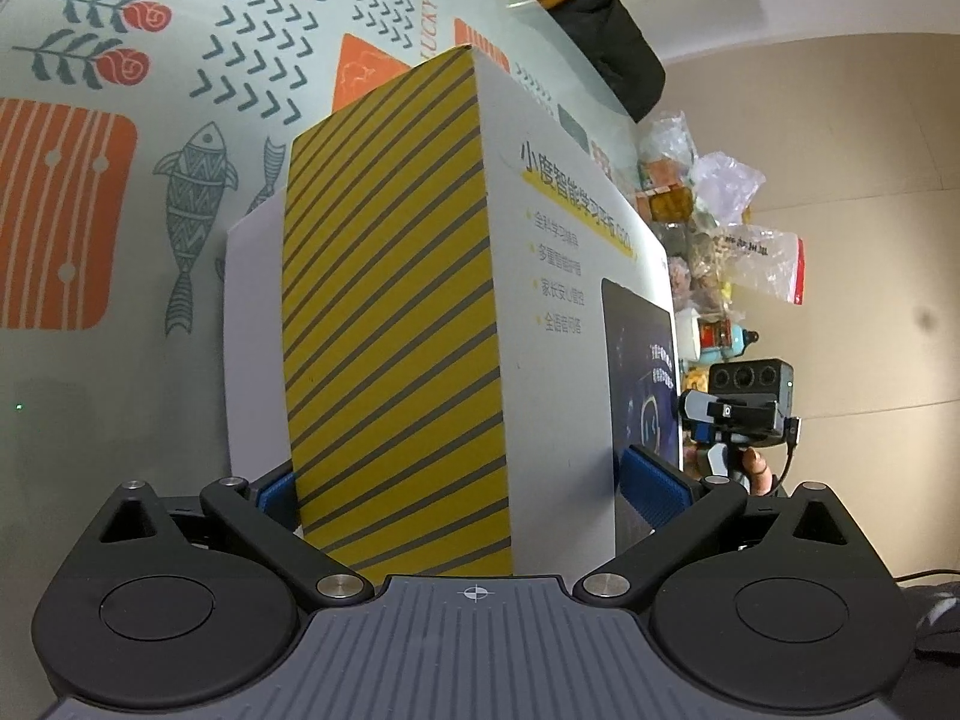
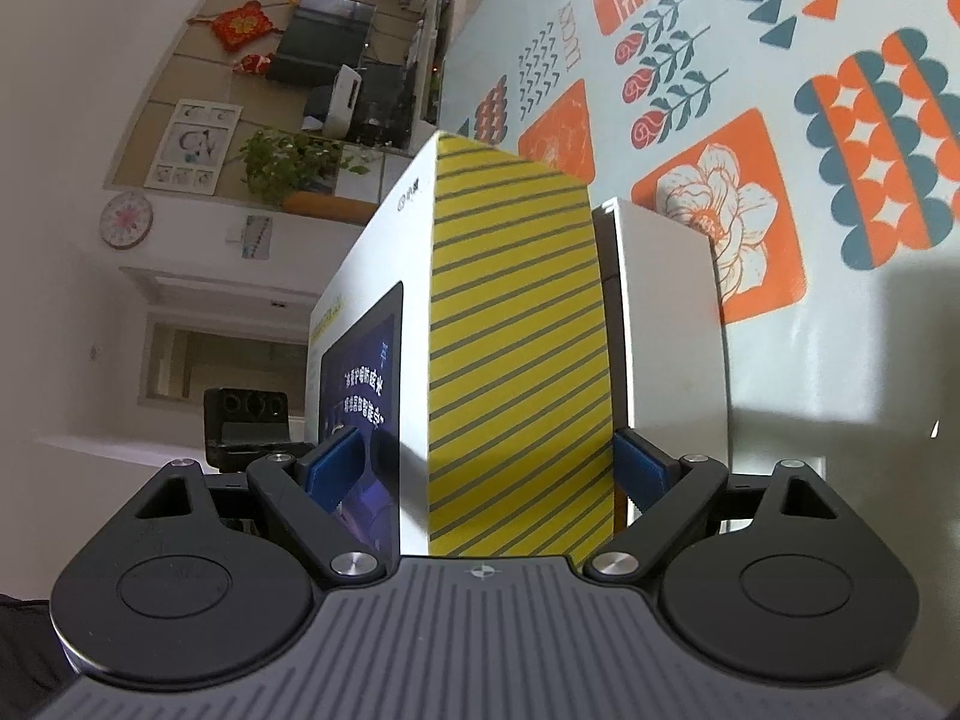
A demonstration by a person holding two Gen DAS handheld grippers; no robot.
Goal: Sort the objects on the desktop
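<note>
A white tablet box with a yellow-and-grey striped side (image 1: 396,324) fills the left wrist view and also shows in the right wrist view (image 2: 516,348). My left gripper (image 1: 468,495) is shut on one end of the box, its blue pads (image 1: 654,489) pressed against both faces. My right gripper (image 2: 489,468) is shut on the opposite end, blue pads (image 2: 333,468) on both faces. A second plain white box (image 1: 255,336) sits flat against it, seen in the right wrist view (image 2: 672,312) too. The boxes are over the patterned tablecloth (image 1: 120,180).
The right gripper with its camera (image 1: 744,402) shows past the box's edge in the left wrist view, and the left one (image 2: 246,420) shows in the right wrist view. Clear bags of small items (image 1: 708,210) pile past the table's edge. A room with a plant (image 2: 288,162) lies beyond.
</note>
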